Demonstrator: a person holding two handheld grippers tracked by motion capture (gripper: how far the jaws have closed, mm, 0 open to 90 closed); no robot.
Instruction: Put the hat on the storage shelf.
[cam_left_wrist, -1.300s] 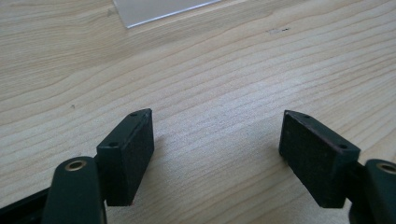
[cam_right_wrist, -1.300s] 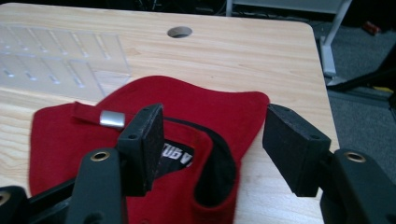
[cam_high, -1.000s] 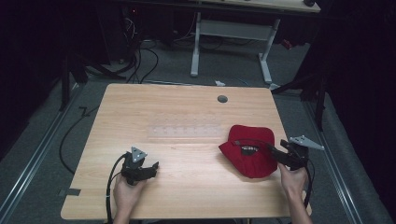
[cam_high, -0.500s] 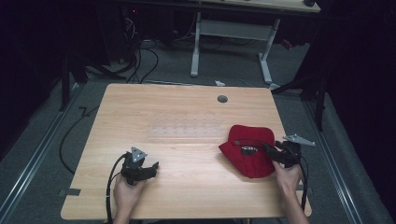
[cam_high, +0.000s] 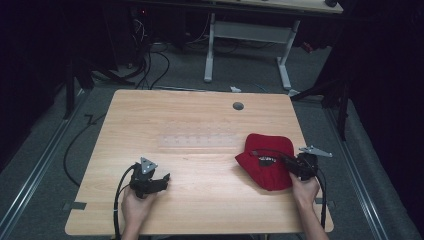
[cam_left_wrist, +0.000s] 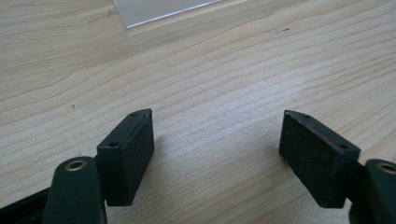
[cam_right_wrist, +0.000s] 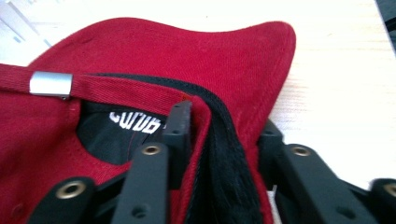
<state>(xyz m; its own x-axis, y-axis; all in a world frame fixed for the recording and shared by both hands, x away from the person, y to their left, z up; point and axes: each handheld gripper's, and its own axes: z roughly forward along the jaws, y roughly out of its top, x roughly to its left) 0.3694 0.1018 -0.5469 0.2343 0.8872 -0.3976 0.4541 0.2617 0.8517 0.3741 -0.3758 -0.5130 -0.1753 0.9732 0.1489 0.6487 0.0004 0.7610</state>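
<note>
A red cap (cam_high: 267, 159) lay on the right half of the wooden table (cam_high: 200, 115), near its right edge, with its dark inner lining and a white-lettered label facing up. The right gripper (cam_high: 290, 164), held by the person's right hand (cam_high: 304, 189), reached in from the cap's near right side, and in the right gripper view its jaws were closed on the cap's rim (cam_right_wrist: 219, 154), one jaw inside against the black sweatband and the other outside the red fabric. A red strap with a metal buckle (cam_right_wrist: 50, 84) crossed the cap's opening at the left of that view. The left gripper (cam_high: 159, 181) rested on the near left part of the table in the left hand (cam_high: 135, 206), well apart from the cap; its jaws stood wide apart over bare wood, holding nothing. A clear plastic sheet (cam_high: 197, 140) lay flat mid-table, just left of the cap
</note>
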